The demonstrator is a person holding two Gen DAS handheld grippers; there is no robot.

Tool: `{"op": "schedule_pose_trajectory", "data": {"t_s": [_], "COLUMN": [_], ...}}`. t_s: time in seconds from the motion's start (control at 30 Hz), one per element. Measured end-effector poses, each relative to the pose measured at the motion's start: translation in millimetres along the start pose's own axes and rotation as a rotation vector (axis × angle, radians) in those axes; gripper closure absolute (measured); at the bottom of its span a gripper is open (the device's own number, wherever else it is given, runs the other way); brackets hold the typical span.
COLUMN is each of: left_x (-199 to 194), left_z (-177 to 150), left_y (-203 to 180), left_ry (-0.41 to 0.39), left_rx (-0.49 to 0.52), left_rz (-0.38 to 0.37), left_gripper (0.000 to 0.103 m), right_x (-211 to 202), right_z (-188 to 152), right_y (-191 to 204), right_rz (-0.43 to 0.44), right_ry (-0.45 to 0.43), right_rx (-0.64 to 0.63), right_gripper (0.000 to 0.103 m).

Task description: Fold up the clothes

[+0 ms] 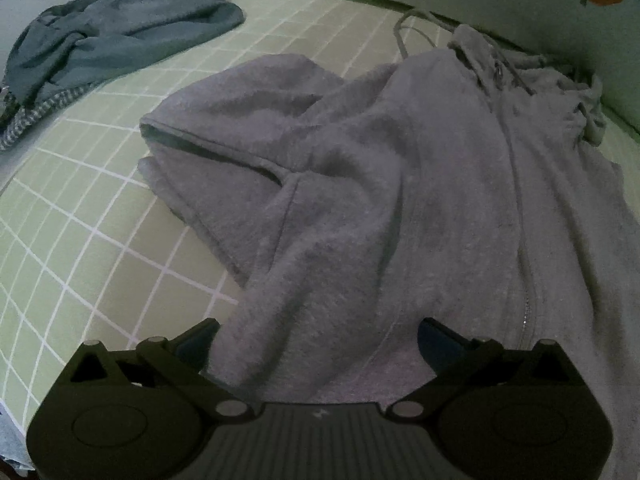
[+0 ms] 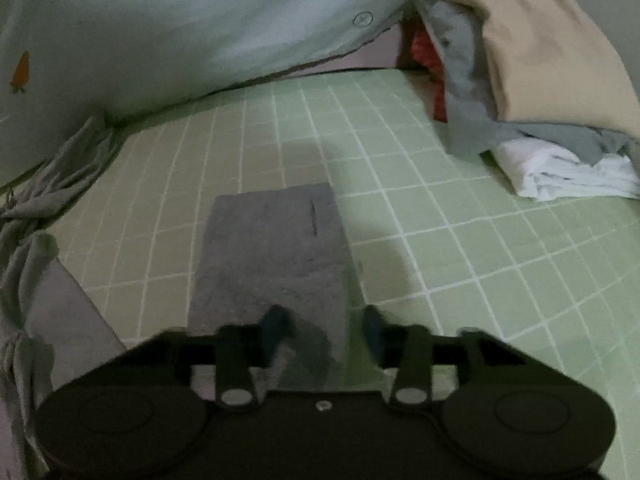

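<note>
Since the grey fleece hoodie (image 1: pixel 400 184) sprawls zipper-up on the checked bed (image 1: pixel 80 220), soft, limp and light, left claw (image 1: pixel 318 340) hovers wide over its near hem: pinch seams. Right view: right claw (image 2: pixel 324 328) half-closed around the sleeve cuff (image 2: pixel 272 256), pads not visibly pressing; thick pile, grab the edge.

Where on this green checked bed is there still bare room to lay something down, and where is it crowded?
Bare sheet lies between the grey sleeve and the pile of clothes, and between that sleeve and the pale quilt. More lies between the grey hoodie and the crumpled blue garment. The hoodie's side and the pile's corner are crowded.
</note>
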State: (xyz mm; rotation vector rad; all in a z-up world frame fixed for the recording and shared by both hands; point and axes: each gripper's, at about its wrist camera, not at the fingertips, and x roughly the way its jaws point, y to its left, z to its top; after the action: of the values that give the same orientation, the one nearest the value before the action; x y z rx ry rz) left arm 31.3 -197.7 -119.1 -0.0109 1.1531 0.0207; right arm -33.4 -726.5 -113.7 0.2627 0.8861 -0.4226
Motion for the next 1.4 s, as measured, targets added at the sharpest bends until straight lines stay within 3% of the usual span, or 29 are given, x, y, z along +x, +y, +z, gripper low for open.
{"op": "schedule_pose_trajectory", "data": {"t_s": [0.07, 0.2, 0.37, 0.53, 0.7, 0.8, 0.87, 0.93, 1.03, 1.07, 1.2, 1.4], "left_x": [0, -1, -1, -1, 0, 0, 0, 0, -1, -2, -18, -38], "left_z": [1, 2, 1, 0, 2, 0, -1, -2, -3, -4, -8, -8], "left_y": [-2, -4, -3, -2, -2, -3, -3, -4, 1, 3, 30, 70], "left_ry": [-0.002, 0.001, -0.011, -0.021, -0.017, -0.018, -0.021, -0.026, -0.010, 0.000, -0.015, -0.074], "left_rx": [-0.007, -0.012, -0.013, -0.014, -0.014, -0.015, -0.017, -0.019, -0.024, -0.028, -0.118, -0.097], "left_rz": [0.008, 0.012, 0.012, 0.011, 0.011, 0.012, 0.012, 0.011, -0.008, -0.017, -0.075, -0.009], "left_gripper": [0.000, 0.000, 0.000, 0.000, 0.000, 0.000, 0.000, 0.000, 0.000, 0.000, 0.000, 0.001], "right_x": [-4, -21, -70, -92, -92, -92, -92, -93, -96, -98, -106, -108], "right_z": [0, -1, -23, -71, -96, -99, -97, -95, -93, -93, -97, -112], "right_y": [-3, -20, -67, -98, -93, -88, -85, -81, -66, -60, -31, 21], "right_rz": [-0.009, -0.091, -0.337, -0.385, -0.390, -0.397, -0.408, -0.419, -0.428, -0.428, -0.367, -0.229], "right_ry": [-0.016, -0.088, -0.180, -0.100, -0.039, -0.030, -0.031, -0.033, -0.056, -0.067, -0.084, -0.054], "right_rx": [0.003, 0.036, 0.218, 0.376, 0.424, 0.445, 0.438, 0.430, 0.370, 0.345, 0.250, 0.136], "right_gripper": [0.100, 0.100, 0.100, 0.099, 0.096, 0.089, 0.066, 0.054, 0.017, 0.011, 0.008, 0.003]}}
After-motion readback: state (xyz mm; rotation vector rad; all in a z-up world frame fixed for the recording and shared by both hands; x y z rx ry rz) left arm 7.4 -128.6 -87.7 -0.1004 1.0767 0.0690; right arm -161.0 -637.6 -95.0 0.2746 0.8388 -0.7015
